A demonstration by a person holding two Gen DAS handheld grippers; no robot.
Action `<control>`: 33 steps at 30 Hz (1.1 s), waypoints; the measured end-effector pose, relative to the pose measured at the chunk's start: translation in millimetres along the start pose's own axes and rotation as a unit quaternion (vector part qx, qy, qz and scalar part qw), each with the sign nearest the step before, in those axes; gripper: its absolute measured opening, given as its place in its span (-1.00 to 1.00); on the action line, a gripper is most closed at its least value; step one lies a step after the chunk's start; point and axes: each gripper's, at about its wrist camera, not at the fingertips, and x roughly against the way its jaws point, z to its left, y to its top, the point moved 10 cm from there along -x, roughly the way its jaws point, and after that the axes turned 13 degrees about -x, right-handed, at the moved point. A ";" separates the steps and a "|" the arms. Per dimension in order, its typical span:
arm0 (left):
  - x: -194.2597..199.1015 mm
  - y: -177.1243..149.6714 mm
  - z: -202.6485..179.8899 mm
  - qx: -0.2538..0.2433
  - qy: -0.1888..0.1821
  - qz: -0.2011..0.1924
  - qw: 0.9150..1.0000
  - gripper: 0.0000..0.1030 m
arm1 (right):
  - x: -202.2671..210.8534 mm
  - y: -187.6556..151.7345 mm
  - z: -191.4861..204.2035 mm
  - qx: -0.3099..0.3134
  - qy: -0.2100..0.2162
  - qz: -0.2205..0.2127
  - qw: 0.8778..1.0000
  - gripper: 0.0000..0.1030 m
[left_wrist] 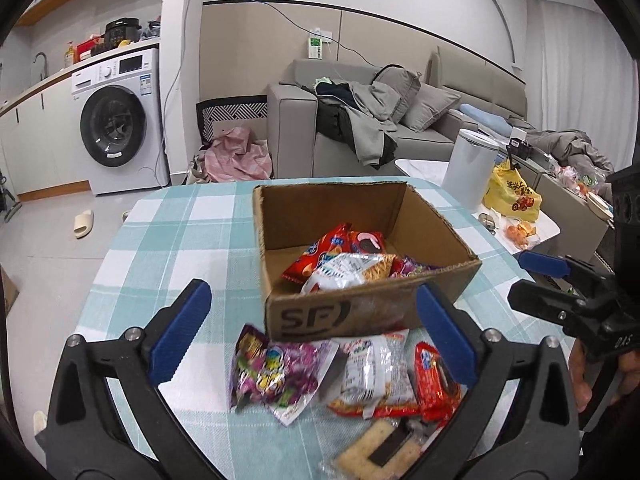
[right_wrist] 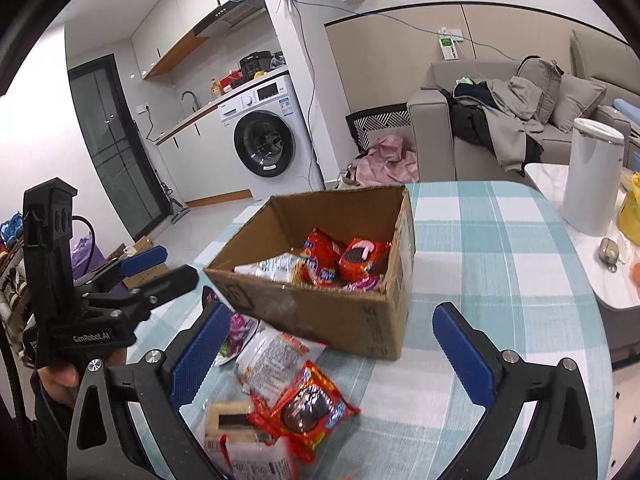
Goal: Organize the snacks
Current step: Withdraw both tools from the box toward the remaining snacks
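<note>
An open cardboard box [left_wrist: 348, 312] [right_wrist: 320, 316] stands on the checked tablecloth, holding red snack packets [left_wrist: 320, 254] [right_wrist: 324, 258] and a white noodle packet [left_wrist: 348, 270]. In front of it lie loose snacks: a purple candy bag [left_wrist: 276, 372], a white packet [left_wrist: 370, 372] [right_wrist: 272, 358], a red cookie packet [left_wrist: 434, 380] [right_wrist: 310, 404] and a sandwich cracker [left_wrist: 380, 454] [right_wrist: 230, 420]. My left gripper [left_wrist: 314, 336] stands open above the loose pile, nothing between its fingers. My right gripper [right_wrist: 332, 354] is open too, just short of the box. Each gripper shows at the edge of the other's view.
A white cylindrical bin [left_wrist: 470, 166] [right_wrist: 592, 176], a yellow bag [left_wrist: 512, 192] and oranges [left_wrist: 520, 232] sit on a side table to the right. Behind are a grey sofa [left_wrist: 360, 128] with clothes and a washing machine [left_wrist: 116, 120]. A person's hand [left_wrist: 580, 376] holds the right gripper.
</note>
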 end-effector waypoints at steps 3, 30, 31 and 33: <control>7.2 -8.0 3.0 0.003 0.003 0.003 1.000 0.97 | 0.7 -6.4 -1.8 -0.001 -0.003 0.003 1.000 1.00; 12.8 -77.5 -16.8 -0.018 -0.006 0.056 0.998 0.97 | -24.6 -89.2 -4.3 0.036 -0.033 0.102 0.994 1.00; 10.4 -79.2 -18.0 -0.018 -0.007 0.059 0.998 0.97 | -27.6 -91.0 -5.6 0.033 -0.036 0.104 0.993 1.00; 6.4 -80.9 -19.6 -0.019 -0.010 0.063 0.998 0.97 | -30.9 -93.4 -6.4 0.028 -0.035 0.109 0.993 1.00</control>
